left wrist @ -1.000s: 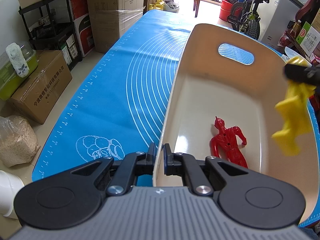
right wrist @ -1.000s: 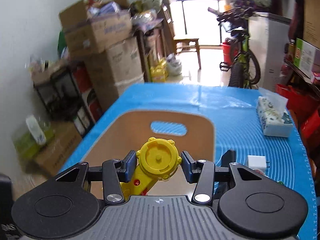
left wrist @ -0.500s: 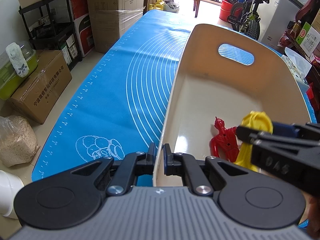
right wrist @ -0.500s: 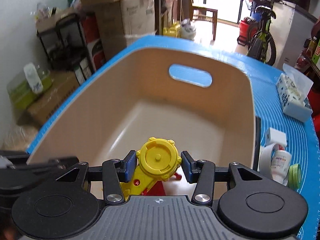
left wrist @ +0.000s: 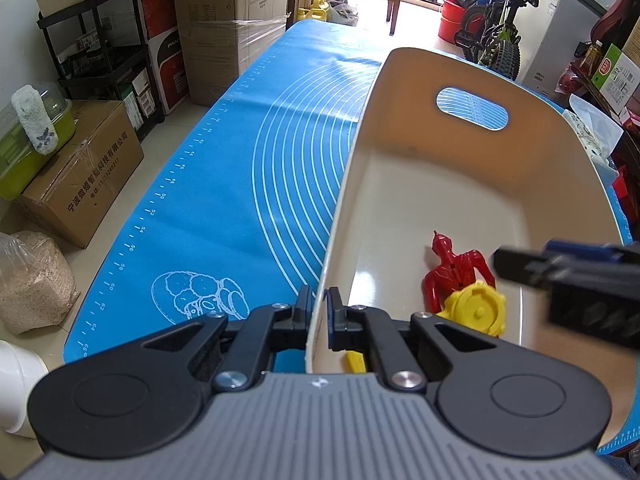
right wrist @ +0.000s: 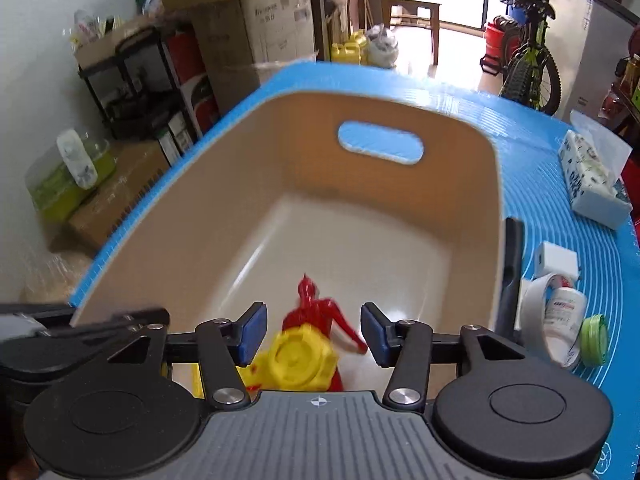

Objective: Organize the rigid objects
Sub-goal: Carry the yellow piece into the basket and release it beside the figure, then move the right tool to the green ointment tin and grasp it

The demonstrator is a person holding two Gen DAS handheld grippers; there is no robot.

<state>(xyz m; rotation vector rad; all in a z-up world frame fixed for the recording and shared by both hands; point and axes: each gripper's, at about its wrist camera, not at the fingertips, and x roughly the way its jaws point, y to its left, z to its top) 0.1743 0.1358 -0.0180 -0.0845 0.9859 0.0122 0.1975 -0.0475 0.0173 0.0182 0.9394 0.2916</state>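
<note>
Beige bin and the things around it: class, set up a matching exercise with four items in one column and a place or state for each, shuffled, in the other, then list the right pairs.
Column one:
1. red figure
2. yellow toy
3. left claw
4. tissue pack

Column two:
A. clamped on the near rim of the beige bin
B. lying on the bin floor, partly under another toy
C. on the blue mat, outside the bin
D. resting on the red figure, between the parted pads of the right claw, which have just been opening

Pairs: 1-B, 2-D, 3-A, 4-C
</note>
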